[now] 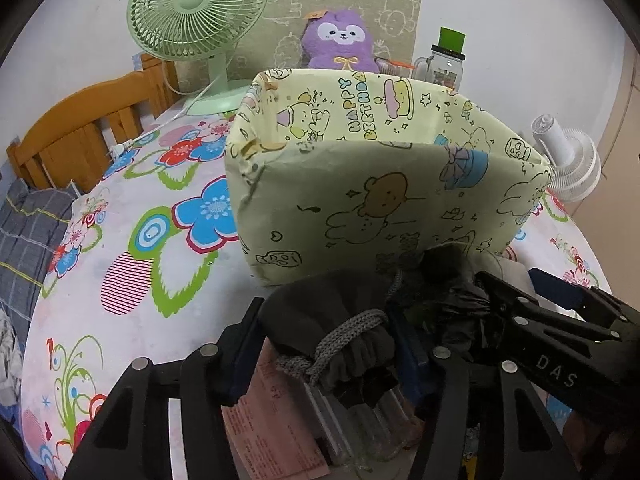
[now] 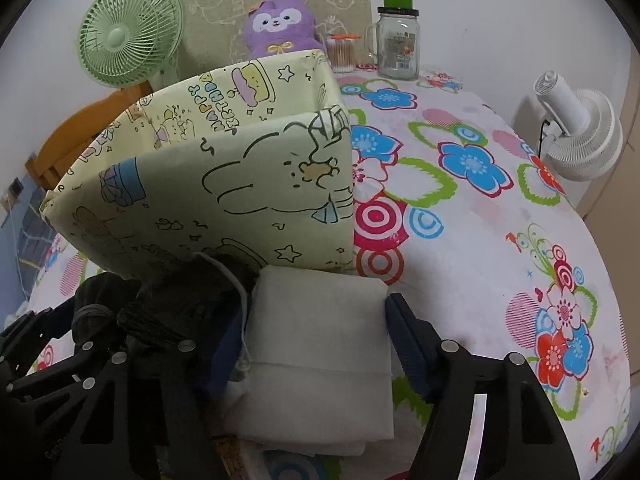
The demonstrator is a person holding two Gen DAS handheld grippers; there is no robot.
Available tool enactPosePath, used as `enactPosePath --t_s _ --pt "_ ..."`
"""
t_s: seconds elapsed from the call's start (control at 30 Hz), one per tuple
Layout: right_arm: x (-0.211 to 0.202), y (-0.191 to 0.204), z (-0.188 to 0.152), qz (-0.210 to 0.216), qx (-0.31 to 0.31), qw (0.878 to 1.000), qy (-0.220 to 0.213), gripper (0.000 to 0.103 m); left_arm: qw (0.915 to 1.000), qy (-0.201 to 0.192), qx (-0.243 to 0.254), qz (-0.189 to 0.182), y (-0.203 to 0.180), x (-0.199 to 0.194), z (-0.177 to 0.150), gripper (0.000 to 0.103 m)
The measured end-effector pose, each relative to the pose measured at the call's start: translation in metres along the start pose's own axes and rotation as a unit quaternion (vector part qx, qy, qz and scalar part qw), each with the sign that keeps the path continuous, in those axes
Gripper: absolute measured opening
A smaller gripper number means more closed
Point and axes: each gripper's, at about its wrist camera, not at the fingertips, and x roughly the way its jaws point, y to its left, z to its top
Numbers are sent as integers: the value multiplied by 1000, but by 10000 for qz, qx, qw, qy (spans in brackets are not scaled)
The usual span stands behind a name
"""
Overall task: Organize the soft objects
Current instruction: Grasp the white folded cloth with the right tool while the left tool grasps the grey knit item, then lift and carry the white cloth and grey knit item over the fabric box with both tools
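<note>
1. Pouch, dark grey with a drawstring, sat between the left gripper fingers, pinched.
2. White folded cloth lay right of it, pinched by the right gripper.
3. Both were just near of the yellow fabric box on the floral sheet.

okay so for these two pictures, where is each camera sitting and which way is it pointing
Left wrist: sits on the left gripper, looking forward and down along its fingers at a grey drawstring pouch between them, the yellow fabric box beyond; the right gripper shows alongside.
Right wrist: sits on the right gripper, looking forward and down at a folded white cloth between its fingers; the left gripper shows alongside.
Shared: box, green fan, purple plush toy, floral tablecloth.
</note>
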Motion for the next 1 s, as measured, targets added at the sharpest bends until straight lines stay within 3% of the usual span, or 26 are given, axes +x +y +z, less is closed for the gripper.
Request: enactPosePath --t_s 0.27,1.0 --pt "-8 1 -1 21 -14 9999 -106 61 10000 -50 44 44 -2 -5 1 55" --pt "-63 -2 3 67 57 9974 -715 61 9984 -545 84 84 -9 -47 6 54"
